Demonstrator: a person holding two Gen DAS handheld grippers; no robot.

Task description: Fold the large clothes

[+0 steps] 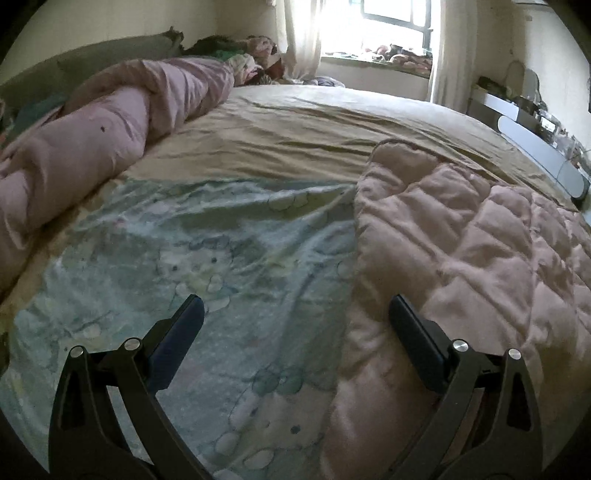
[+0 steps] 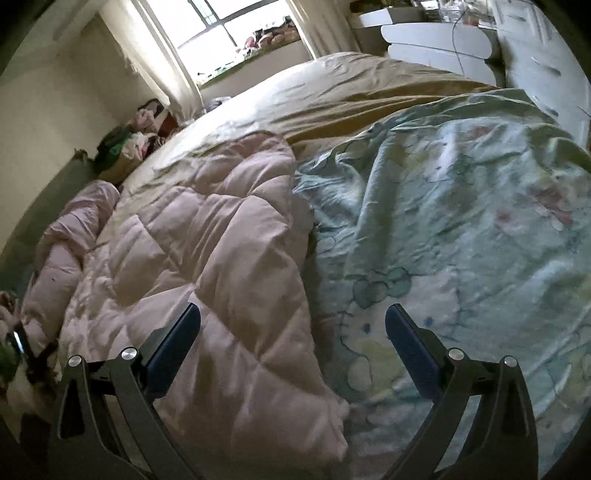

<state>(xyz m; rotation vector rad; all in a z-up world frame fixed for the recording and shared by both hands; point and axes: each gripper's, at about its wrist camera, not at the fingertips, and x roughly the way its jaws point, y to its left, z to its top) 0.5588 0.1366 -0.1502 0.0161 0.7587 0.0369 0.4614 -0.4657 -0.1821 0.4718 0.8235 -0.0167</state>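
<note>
a wide bed covered by a tan, wrinkled sheet [image 1: 314,122] fills the room. along its far side lies a long rolled mauve-pink duvet [image 1: 122,122], with a dull green headboard or cushion [image 1: 110,51] behind it. past the roll sits a heap of mixed coloured fabrics [image 1: 251,62] in the corner. a bright window with a dark frame [image 1: 391,18] stands beyond the bed, pale sheer curtains [image 1: 303,33] beside it and small soft items along its sill [image 1: 388,55]. a white rounded dresser [image 2: 436,40] stands near the bed, its top cluttered.
</note>
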